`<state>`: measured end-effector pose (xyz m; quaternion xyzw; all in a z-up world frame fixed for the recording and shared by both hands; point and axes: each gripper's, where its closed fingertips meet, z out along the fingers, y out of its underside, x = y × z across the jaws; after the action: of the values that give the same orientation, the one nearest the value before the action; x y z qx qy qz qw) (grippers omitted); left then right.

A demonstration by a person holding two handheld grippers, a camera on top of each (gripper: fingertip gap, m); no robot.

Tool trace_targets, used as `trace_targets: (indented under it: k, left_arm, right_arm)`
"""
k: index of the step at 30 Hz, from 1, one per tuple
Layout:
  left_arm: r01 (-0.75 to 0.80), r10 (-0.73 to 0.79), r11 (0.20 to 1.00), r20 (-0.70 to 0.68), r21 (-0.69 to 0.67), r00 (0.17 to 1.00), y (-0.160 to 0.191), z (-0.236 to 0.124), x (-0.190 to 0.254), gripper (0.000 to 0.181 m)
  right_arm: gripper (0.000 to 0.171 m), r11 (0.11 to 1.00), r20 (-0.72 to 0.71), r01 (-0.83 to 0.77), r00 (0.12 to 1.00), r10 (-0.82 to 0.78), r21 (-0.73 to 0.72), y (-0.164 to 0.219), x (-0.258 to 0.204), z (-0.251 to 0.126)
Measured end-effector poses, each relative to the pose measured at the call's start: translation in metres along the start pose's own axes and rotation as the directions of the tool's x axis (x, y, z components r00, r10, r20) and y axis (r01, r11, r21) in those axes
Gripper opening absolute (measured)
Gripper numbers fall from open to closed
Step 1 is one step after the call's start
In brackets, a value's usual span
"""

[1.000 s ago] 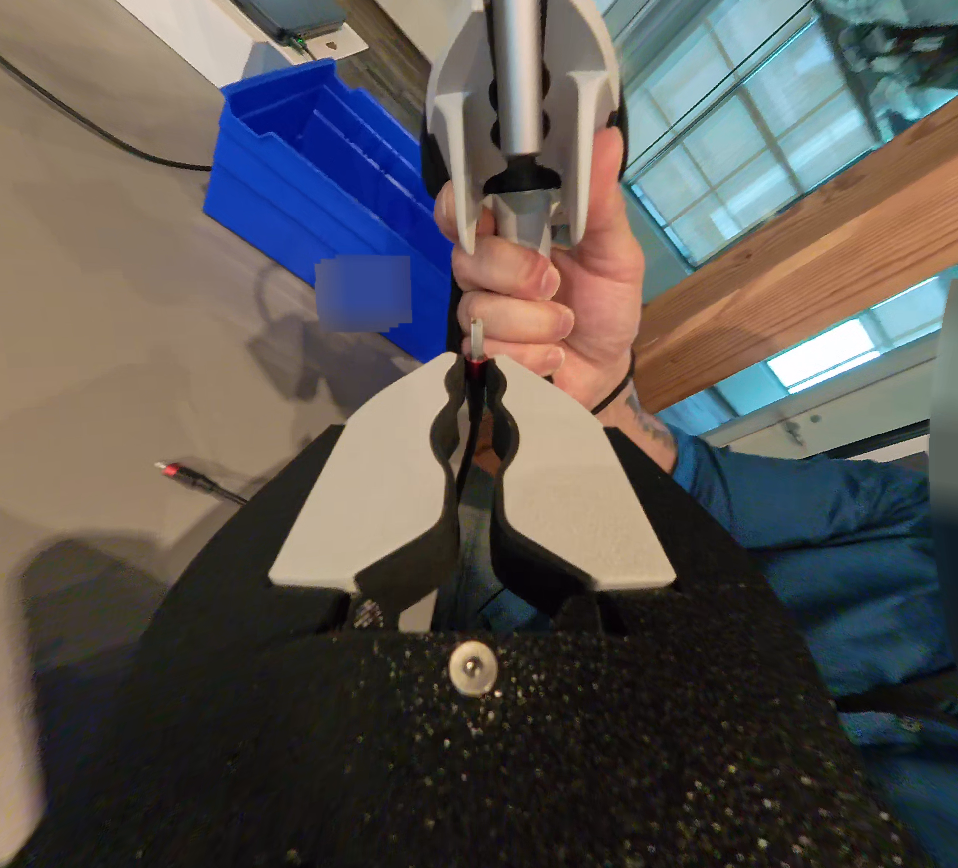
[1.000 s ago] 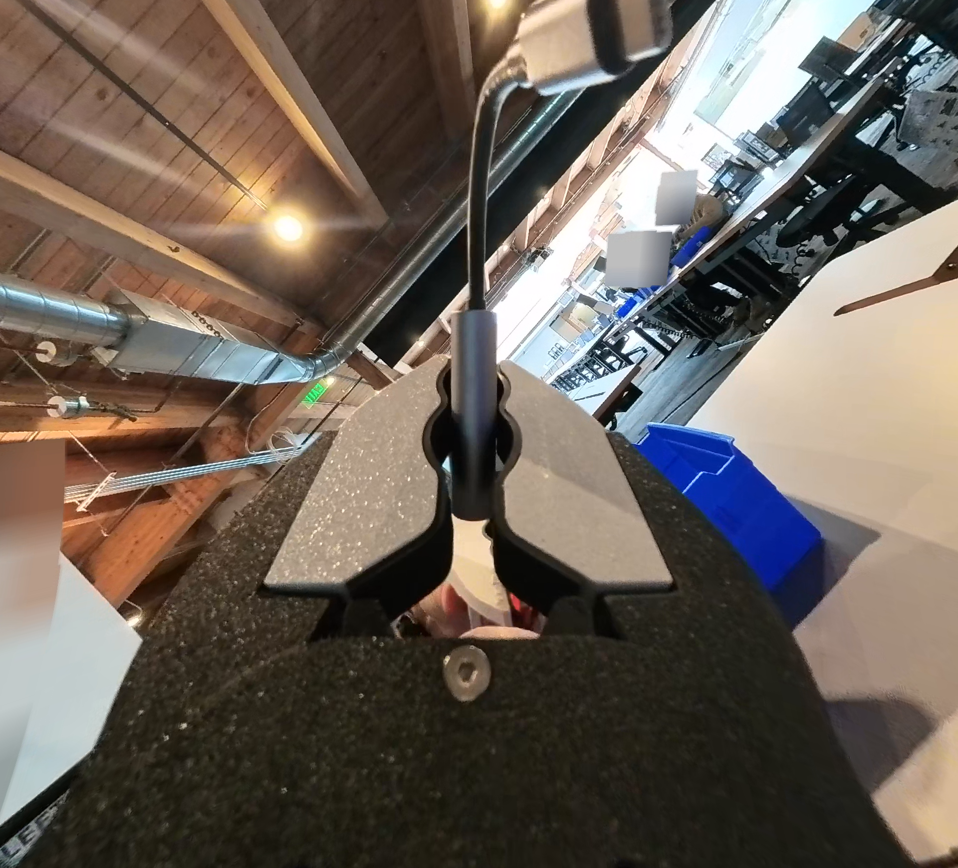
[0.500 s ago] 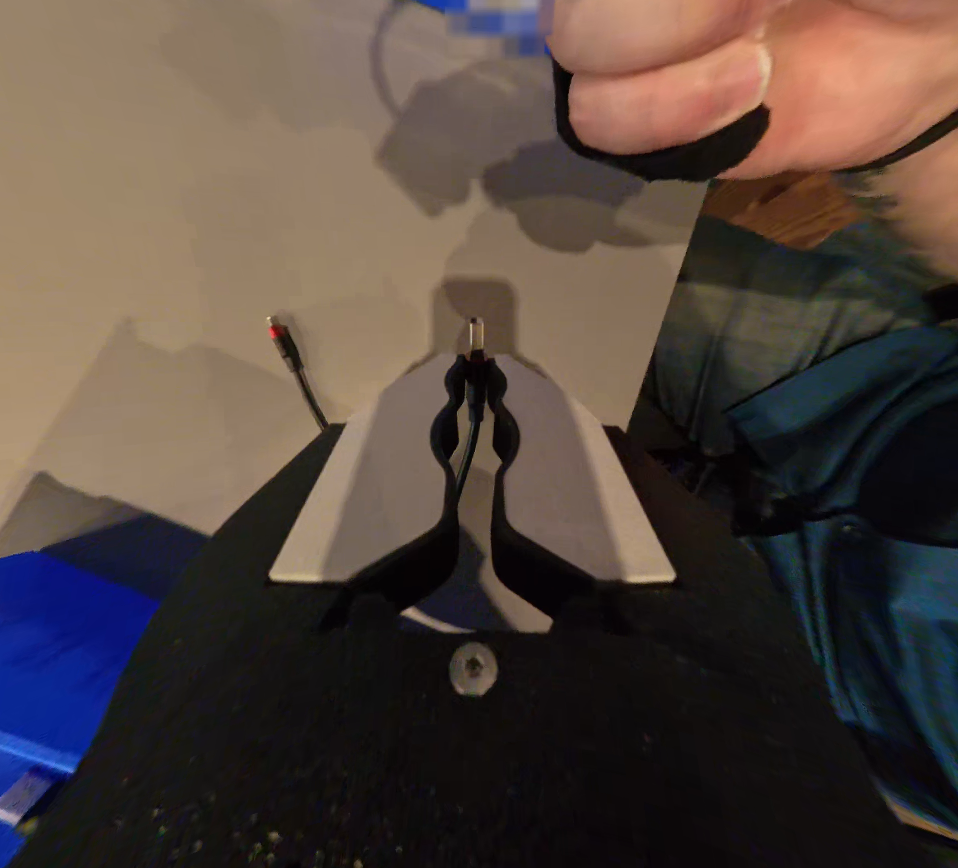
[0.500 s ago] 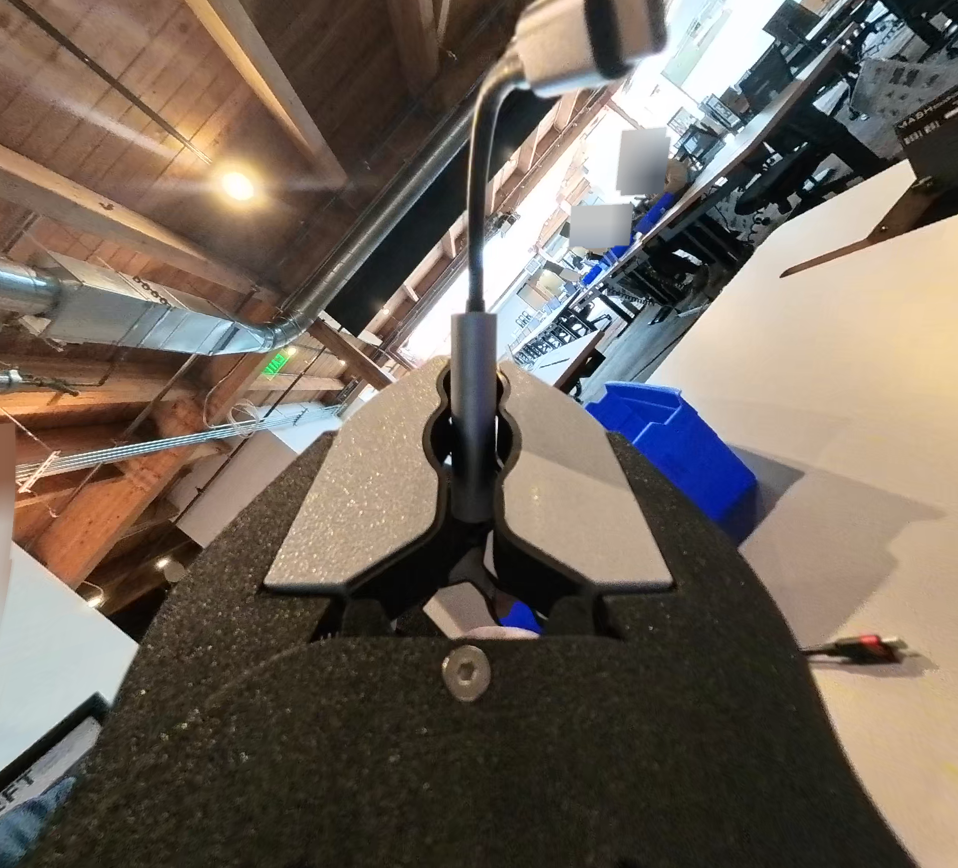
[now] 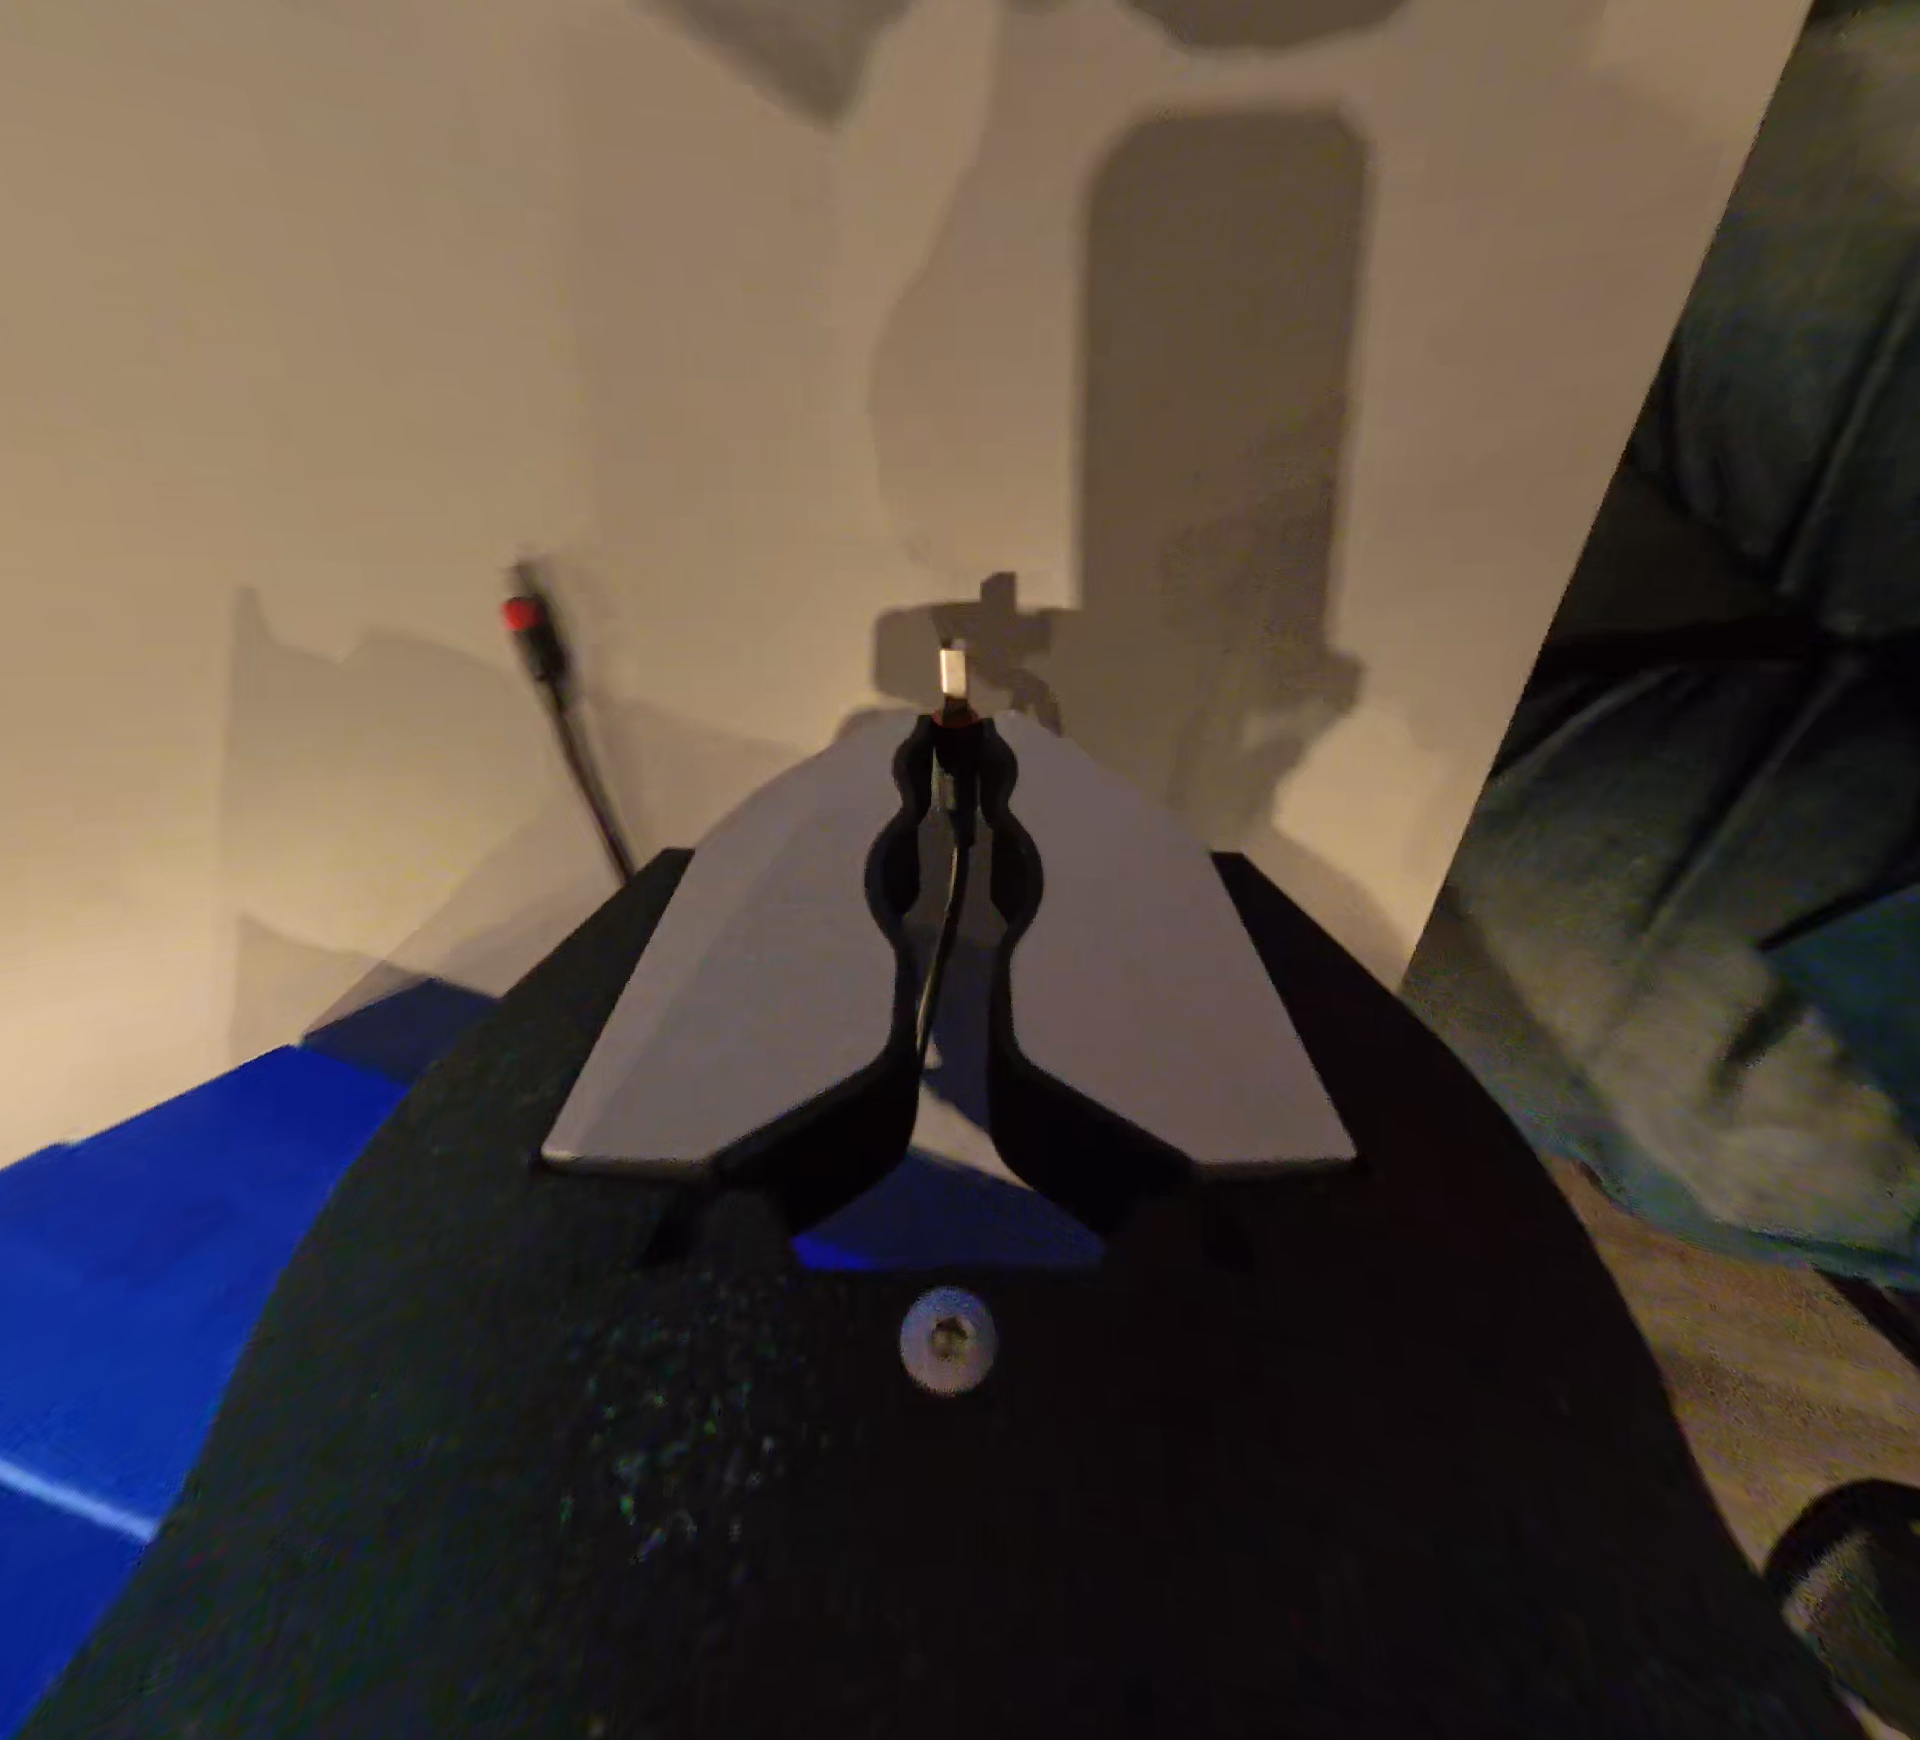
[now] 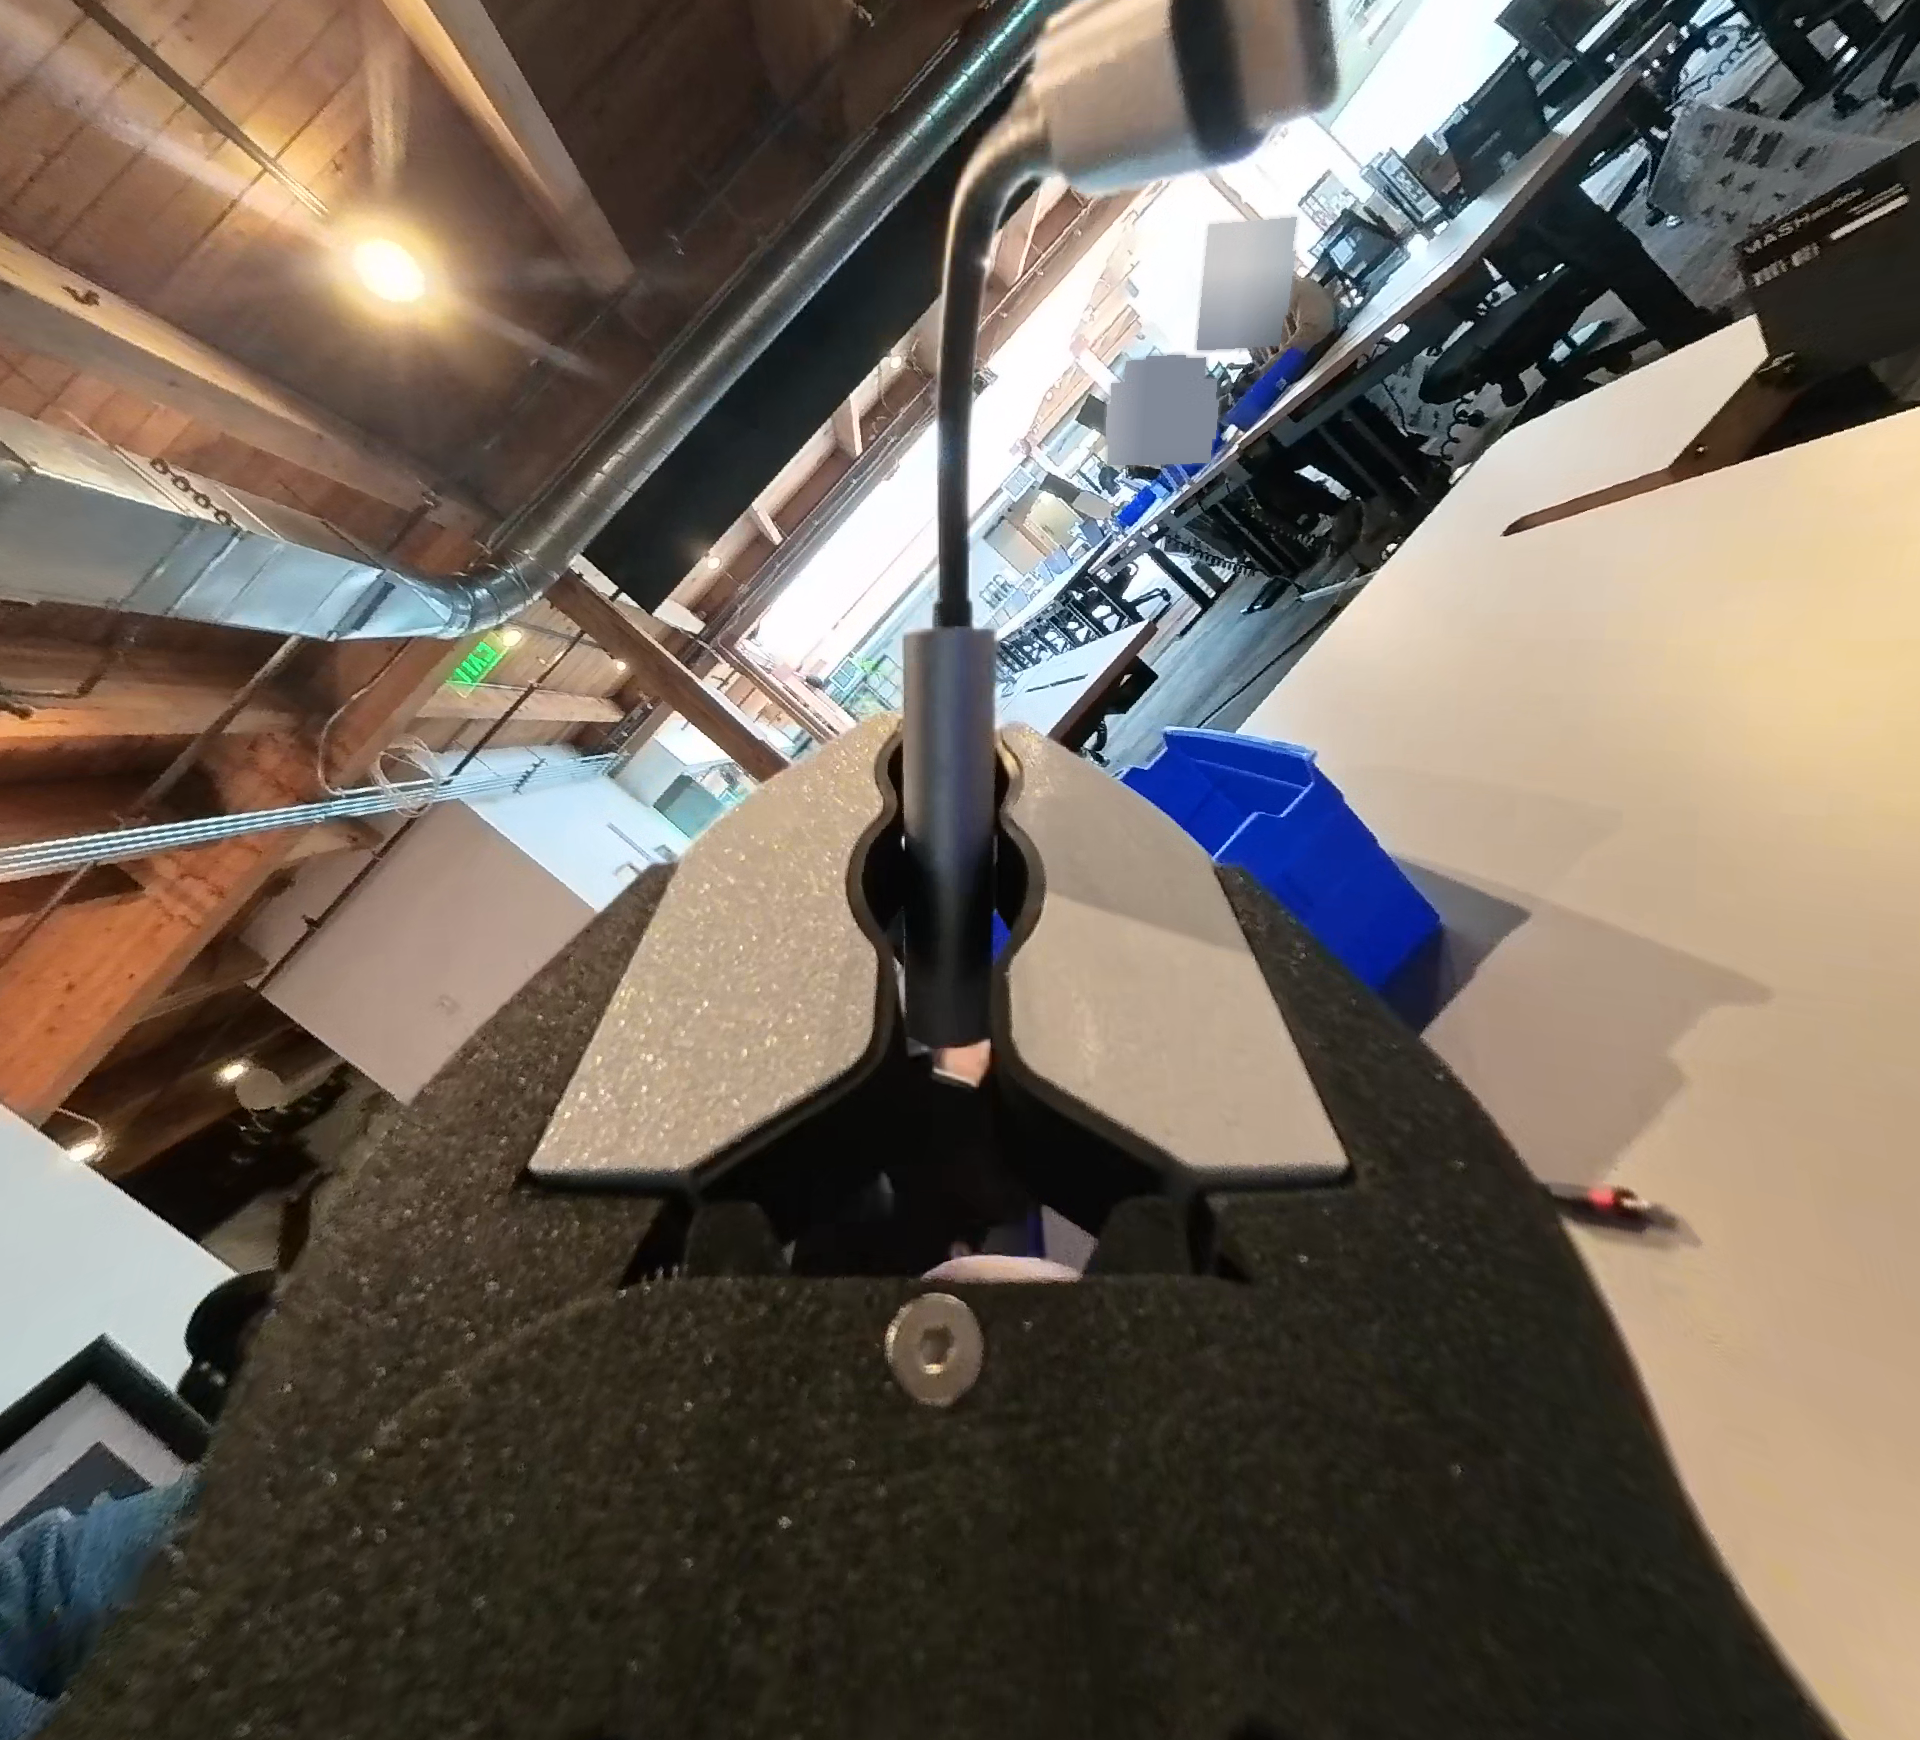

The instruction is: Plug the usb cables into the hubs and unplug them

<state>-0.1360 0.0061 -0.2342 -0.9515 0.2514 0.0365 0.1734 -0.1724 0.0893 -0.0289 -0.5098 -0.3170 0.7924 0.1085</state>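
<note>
My left gripper (image 5: 954, 726) is shut on a thin black USB cable just behind its plug (image 5: 952, 674), whose small metal tip sticks out past the fingertips, above the white table (image 5: 364, 288). A second cable end with a red collar (image 5: 530, 641) lies on the table to the left. My right gripper (image 6: 948, 755) is shut on the slim grey USB hub (image 6: 943, 817), held upright in the air. The hub's short black lead curves up to a silver plug (image 6: 1184, 90) above it. The red cable end also shows low at the right in the right wrist view (image 6: 1616, 1200).
A blue plastic bin (image 5: 156, 1223) sits at the lower left under my left gripper; it also shows in the right wrist view (image 6: 1299, 817). The table edge runs down the right side, with the person's blue sleeve (image 5: 1714, 859) beyond it. Other desks and chairs stand far behind. About 20 centimetres separates my left fingertips from my right.
My left gripper has swung away from the hub and down toward the table, cable plug still held. The right gripper has tilted slightly, and the hub stays in its grip.
</note>
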Motion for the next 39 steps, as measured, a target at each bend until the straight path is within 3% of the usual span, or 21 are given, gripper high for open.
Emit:
trace_targets:
  k: [4,11,19,24,30,34,39]
  left_arm:
    - [-0.034,0.033,0.997,-0.009,-0.069,0.999,0.01,0.016,0.007,0.017]
    - [-0.023,0.023,0.999,-0.013,-0.027,1.0,0.006,0.016,0.005,0.034]
    - [0.002,-0.001,0.997,-0.023,0.076,1.0,-0.005,-0.005,0.004,0.033]
    - [0.085,-0.073,0.973,-0.061,0.215,0.995,-0.016,-0.041,0.001,0.033]
    - [0.19,-0.198,0.898,-0.021,0.396,0.98,-0.013,-0.102,-0.018,0.031]
    - [0.227,-0.268,0.833,0.009,0.504,0.963,-0.006,-0.137,-0.024,0.029]
    - [0.257,-0.325,0.757,0.006,0.601,0.946,0.001,-0.159,-0.02,0.027]
  right_arm:
    - [0.012,1.0,0.001,0.002,1.0,-0.002,-0.009,0.001,0.0,-0.001]
    - [0.012,1.0,0.0,0.008,1.0,-0.008,-0.025,0.001,0.0,-0.002]
    - [0.012,0.997,-0.022,0.04,0.999,-0.041,-0.061,0.006,0.002,0.001]
    - [0.012,0.96,-0.15,0.176,0.966,-0.211,-0.219,0.022,0.018,0.002]
    - [0.012,0.743,-0.32,0.291,0.765,-0.559,-0.602,0.056,0.066,-0.012]
    - [0.012,0.586,-0.325,0.194,0.676,-0.661,-0.787,0.087,0.098,-0.03]
    - [0.011,0.436,-0.306,0.035,0.662,-0.684,-0.899,0.124,0.125,-0.051]
